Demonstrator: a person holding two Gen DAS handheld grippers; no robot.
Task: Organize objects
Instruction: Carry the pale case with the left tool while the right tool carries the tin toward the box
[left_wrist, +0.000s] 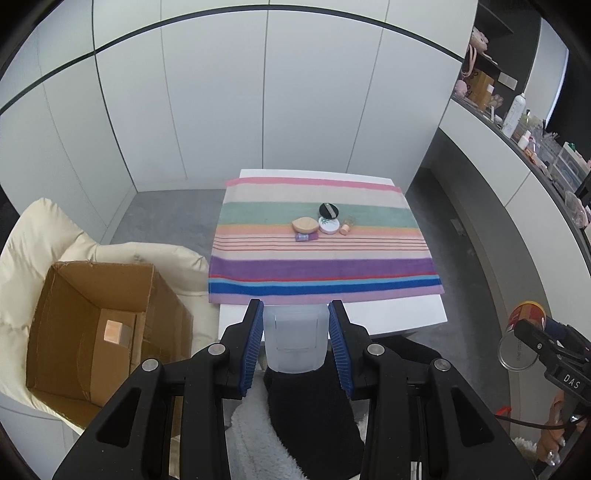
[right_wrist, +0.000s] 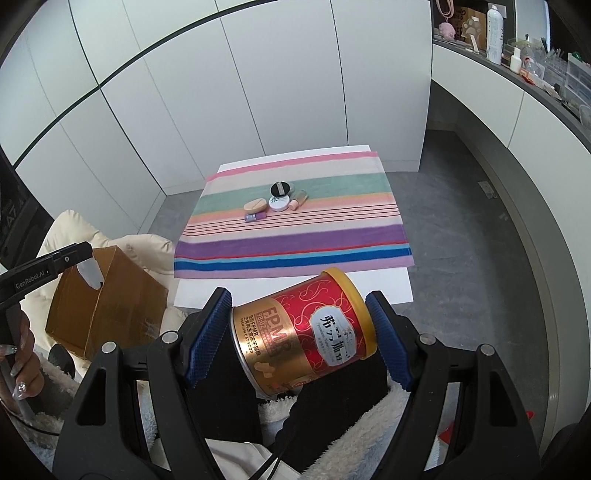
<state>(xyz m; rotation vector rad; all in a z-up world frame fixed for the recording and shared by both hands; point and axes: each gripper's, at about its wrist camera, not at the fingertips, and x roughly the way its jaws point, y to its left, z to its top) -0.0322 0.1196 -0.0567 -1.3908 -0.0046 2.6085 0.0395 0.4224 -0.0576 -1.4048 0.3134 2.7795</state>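
Short of the white tabletop (left_wrist: 406, 314) with its striped towel (left_wrist: 325, 266), we carry one thing in each tool. Our left tool (left_wrist: 296, 314) is clamped on a translucent frosted plastic cup (left_wrist: 295, 339), its blue ribbed pads pressing the two sides just under the rim. Our right tool (right_wrist: 301, 310) grips a red and gold cylindrical cat-food can (right_wrist: 306, 332) lying crosswise between the pads, one pad on the metal base and the other on the yellow lid. We judge the cup light and thin-walled, so it may flex or crack under a hard squeeze; a gentle hold near the stiffer rim suits it. The can looks rigid and smooth; held end to end it could pivot or slip, so a grip across its body would be steadier. Toward the far side of the towel sit a few small cosmetics: a black round puff (left_wrist: 328, 210), a white compact (left_wrist: 329, 224) and small bottles. To the left of the towel an open brown cardboard box (left_wrist: 96, 332) rests on a cream cushion (left_wrist: 33, 236).
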